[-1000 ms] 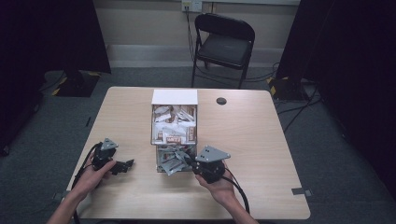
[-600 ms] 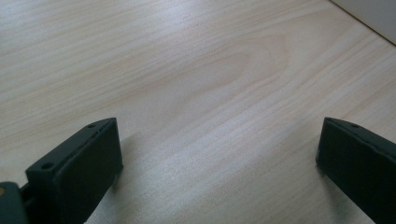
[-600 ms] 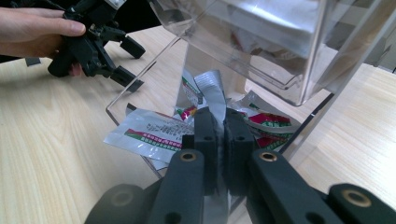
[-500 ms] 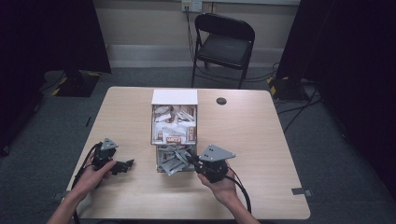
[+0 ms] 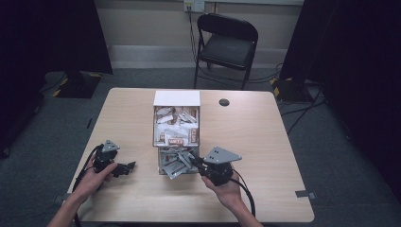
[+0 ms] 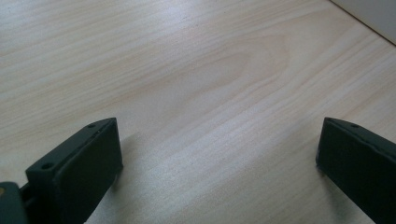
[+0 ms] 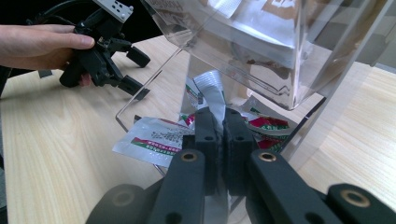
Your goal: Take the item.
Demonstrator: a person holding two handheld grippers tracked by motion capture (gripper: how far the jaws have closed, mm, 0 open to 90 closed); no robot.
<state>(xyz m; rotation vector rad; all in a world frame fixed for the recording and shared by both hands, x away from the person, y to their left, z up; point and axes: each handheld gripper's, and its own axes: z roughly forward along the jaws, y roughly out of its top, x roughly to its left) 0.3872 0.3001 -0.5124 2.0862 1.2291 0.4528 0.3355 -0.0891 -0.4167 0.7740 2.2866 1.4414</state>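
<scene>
The right gripper has its black jaws clenched on a silver foil packet at the open mouth of a clear plastic dispenser. The jaws hide the packet's lower end; its crimped top edge rises above them. More flat packets, printed red and green on white, spill onto the pale wood-grain table. In the high view the dispenser stands mid-table with its white lid flap up, its contents too small to read. The left gripper rests on the table well to its left, jaws spread wide over bare wood, their tips cut off by the frame.
</scene>
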